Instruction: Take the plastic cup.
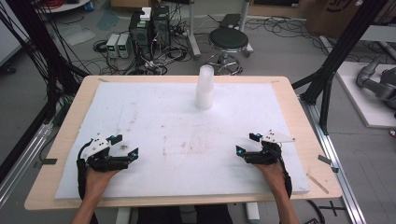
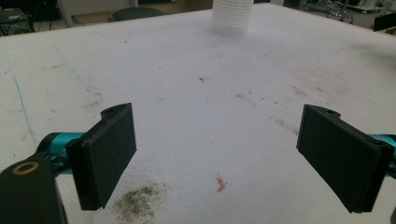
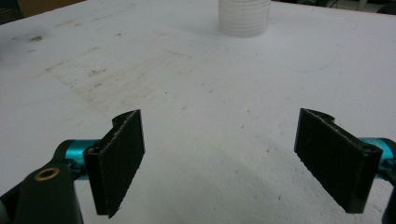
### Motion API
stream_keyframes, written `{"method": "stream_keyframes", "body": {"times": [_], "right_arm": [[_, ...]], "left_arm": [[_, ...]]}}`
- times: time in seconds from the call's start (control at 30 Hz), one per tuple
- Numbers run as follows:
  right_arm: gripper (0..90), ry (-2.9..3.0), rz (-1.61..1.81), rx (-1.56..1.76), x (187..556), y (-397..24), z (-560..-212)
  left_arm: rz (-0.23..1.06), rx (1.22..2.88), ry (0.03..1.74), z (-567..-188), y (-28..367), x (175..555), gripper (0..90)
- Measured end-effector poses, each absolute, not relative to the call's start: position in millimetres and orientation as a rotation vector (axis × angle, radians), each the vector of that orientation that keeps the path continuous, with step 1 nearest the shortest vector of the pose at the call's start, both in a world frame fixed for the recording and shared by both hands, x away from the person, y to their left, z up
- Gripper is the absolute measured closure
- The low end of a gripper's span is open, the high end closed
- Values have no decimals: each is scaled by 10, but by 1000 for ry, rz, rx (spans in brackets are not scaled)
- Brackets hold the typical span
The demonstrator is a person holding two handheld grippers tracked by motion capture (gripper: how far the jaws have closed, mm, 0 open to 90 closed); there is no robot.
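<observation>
A tall stack of translucent white cups [image 1: 204, 88] stands upright at the far middle of the white foam mat [image 1: 154, 107]. The same stack of cups [image 2: 232, 17] shows far ahead in the left gripper view, and the cup stack [image 3: 243, 17] rises at the top of the right gripper view. My left gripper [image 1: 124, 146] rests low at the near left, open, with bare mat between its jaws [image 2: 217, 158]. My right gripper [image 1: 246, 143] sits at the near right, also open and holding nothing [image 3: 219, 163]. Both are far from the cups.
The mat lies on a wooden table [image 1: 303, 135] and carries brown stains [image 1: 187, 147] at its middle and a dark smudge [image 2: 137, 203] near the left gripper. Beyond the far edge stand a black stool [image 1: 228, 41] and computer boxes [image 1: 149, 28] among cables.
</observation>
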State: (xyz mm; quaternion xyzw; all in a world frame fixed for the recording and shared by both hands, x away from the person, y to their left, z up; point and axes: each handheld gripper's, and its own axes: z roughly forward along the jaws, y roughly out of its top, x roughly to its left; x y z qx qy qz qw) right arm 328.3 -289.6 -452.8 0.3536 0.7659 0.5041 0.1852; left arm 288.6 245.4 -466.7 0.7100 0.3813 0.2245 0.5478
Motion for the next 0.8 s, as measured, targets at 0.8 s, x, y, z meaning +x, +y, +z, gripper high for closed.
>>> {"method": "stream_keyframes", "body": {"times": [0.8], "right_arm": [[156, 2169, 1471, 998, 3297, -3016, -4436]], "left_arm": [[515, 1702, 940, -4665, 2441, 2924, 118]]}}
